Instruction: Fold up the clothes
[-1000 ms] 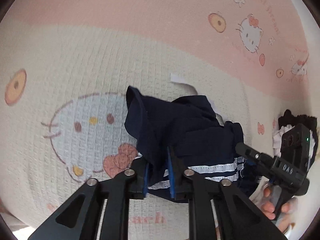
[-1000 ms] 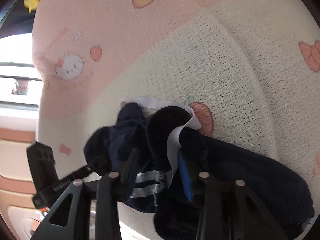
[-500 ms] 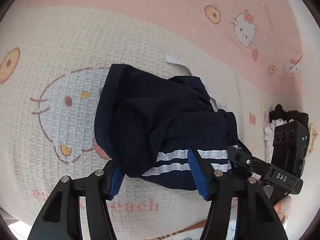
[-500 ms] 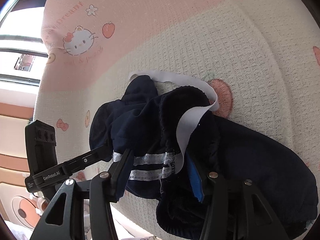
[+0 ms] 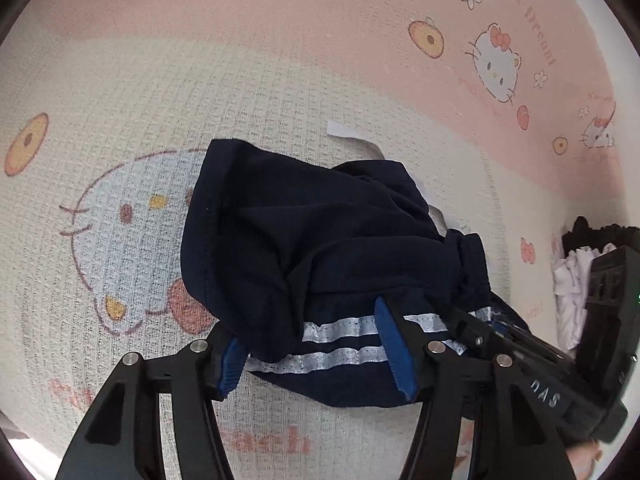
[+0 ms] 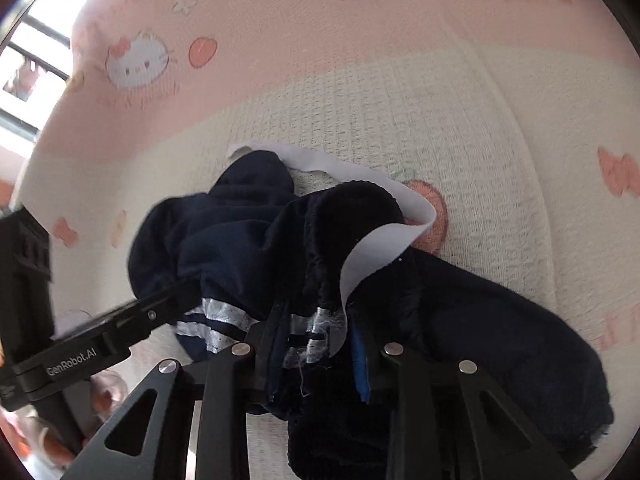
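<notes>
left gripper (image 5: 316,354) gapes over crumpled navy shorts with white stripes (image 5: 320,248); right gripper (image 6: 316,354) closing on their striped hem; cat-print pink-and-cream blanket (image 5: 200,80) beneath

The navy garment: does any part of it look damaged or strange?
Yes. On the navy garment, the white stripes look frayed beside the closing right gripper, with loose threads hanging. A white strip also curls loose over the bunched fabric.
</notes>
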The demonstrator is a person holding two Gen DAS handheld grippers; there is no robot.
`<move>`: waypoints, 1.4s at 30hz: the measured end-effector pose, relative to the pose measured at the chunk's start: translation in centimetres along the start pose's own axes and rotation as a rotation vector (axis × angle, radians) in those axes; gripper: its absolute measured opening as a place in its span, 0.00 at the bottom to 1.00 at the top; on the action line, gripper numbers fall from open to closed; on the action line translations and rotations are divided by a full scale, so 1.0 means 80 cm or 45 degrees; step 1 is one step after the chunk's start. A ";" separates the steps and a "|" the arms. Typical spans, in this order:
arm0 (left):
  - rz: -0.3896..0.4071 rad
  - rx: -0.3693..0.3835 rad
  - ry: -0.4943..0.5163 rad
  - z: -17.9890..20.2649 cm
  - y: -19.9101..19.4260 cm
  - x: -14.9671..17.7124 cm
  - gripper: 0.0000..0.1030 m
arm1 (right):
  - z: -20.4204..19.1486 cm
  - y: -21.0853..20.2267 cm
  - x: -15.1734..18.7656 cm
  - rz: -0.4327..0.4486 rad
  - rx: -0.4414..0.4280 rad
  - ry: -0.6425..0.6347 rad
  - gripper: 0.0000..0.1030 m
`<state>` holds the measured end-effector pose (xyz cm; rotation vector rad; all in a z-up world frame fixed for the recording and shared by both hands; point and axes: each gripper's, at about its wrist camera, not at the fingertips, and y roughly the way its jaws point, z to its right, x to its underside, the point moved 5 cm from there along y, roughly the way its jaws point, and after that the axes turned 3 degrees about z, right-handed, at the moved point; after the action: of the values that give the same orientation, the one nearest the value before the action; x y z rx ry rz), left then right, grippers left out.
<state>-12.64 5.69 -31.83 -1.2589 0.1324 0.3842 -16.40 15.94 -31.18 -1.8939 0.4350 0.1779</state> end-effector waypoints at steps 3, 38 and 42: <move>0.050 -0.104 0.098 0.016 0.004 0.005 0.55 | -0.009 0.002 0.001 0.010 0.084 -0.076 0.25; 0.242 -0.053 0.276 0.024 -0.059 -0.072 0.08 | 0.067 -0.054 -0.023 0.133 -0.215 0.341 0.11; 0.157 -0.012 0.236 0.015 -0.054 -0.075 0.08 | 0.075 -0.048 -0.015 0.099 -0.381 0.475 0.37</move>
<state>-16.80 4.45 -25.77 -1.2978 0.3678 0.3738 -15.55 22.89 -29.60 -2.2132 0.7693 -0.0666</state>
